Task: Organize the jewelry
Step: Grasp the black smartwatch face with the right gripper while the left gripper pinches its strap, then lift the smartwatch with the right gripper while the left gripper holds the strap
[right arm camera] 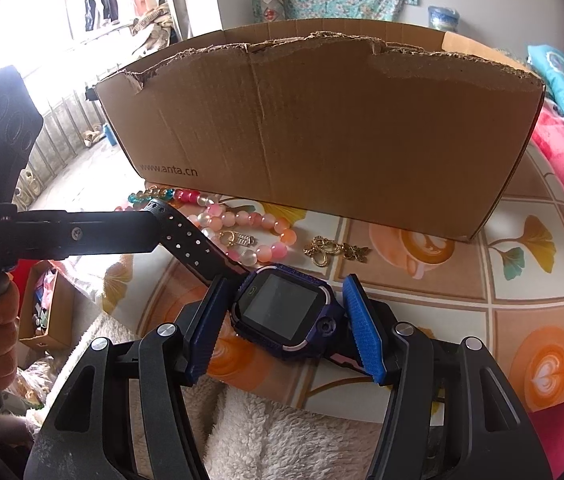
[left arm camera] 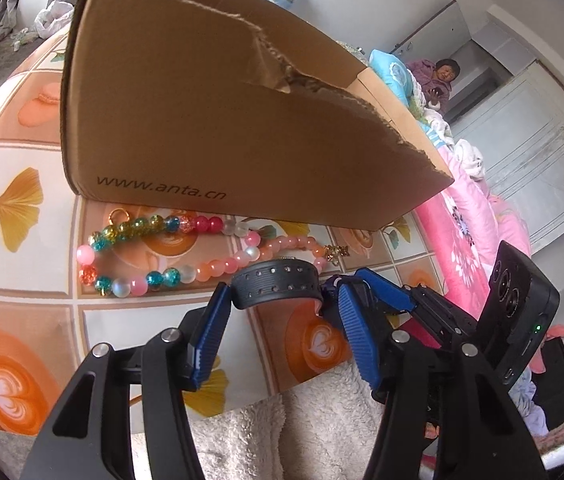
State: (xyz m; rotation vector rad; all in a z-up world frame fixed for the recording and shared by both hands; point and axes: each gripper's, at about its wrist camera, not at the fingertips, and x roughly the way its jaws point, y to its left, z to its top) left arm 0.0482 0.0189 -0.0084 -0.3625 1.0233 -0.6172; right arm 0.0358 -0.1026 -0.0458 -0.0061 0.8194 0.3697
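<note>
In front of the torn cardboard box (right arm camera: pixel 322 140), my 2 grippers shared a smartwatch (right arm camera: pixel 282 312): the right gripper (right arm camera: pixel 282 320) bracketed its case loosely, and the left gripper (left arm camera: pixel 277 300) held the strap (left arm camera: pixel 275 284). I judged lifting it into the box came next. Only the left view showed the whole bead necklace (left arm camera: pixel 153 248); only the right showed the gold charm (right arm camera: pixel 334 250).

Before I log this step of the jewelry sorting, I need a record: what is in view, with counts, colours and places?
Cardboard box: one, brown, torn rim, standing on the table behind the jewelry.
Bead strand: one loop as far as I can tell, pink, orange, teal, yellow and red beads, lying in front of the box.
Gold charm: one, gold, on the table beside the pink beads.
Smartwatch: one, dark blue case with black strap, between the two grippers.
Table: one, coffee-and-leaf patterned cover.
Left gripper: blue pads at the strap.
Right gripper: blue pads flanking the watch case.
</note>
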